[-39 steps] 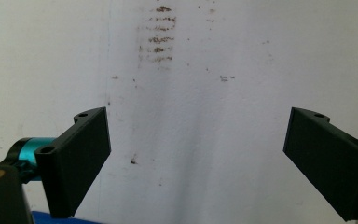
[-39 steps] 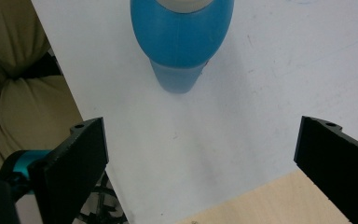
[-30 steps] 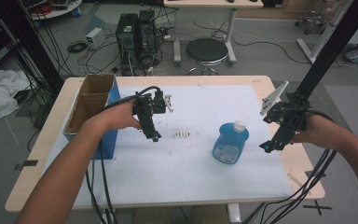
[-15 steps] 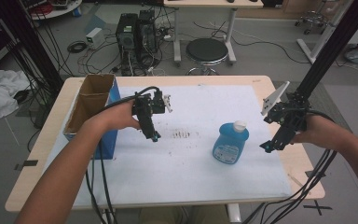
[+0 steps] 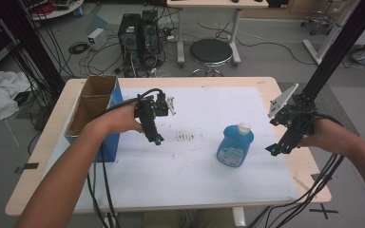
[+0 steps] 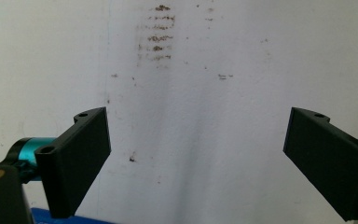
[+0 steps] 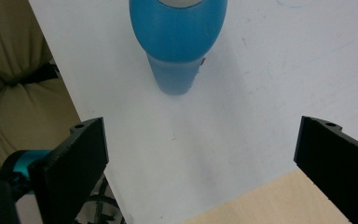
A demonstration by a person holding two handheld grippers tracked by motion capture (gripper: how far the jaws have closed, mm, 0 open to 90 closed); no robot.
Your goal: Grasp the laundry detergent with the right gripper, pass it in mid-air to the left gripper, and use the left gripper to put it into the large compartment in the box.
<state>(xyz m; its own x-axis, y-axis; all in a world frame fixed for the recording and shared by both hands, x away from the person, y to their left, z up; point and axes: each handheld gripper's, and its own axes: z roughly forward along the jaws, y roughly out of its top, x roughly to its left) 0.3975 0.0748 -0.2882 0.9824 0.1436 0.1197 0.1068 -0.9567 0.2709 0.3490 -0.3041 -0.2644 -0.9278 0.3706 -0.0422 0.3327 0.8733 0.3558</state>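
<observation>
White counter (image 5: pixel 185 166), our right gripper (image 5: pixel 273 151) fingers spread, near the blue bottle (image 5: pixel 235 145), left gripper (image 5: pixel 158 140) fingers spread over stains (image 5: pixel 186 137), box (image 5: pixel 92 111) beside.

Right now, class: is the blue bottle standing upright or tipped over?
Upright: the blue bottle stands on its base on the white sheet, white cap on top.

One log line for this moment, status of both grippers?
left hand-held gripper: open, above mat | right hand-held gripper: open, beside blue bottle | bottle: upright, untouched
</observation>
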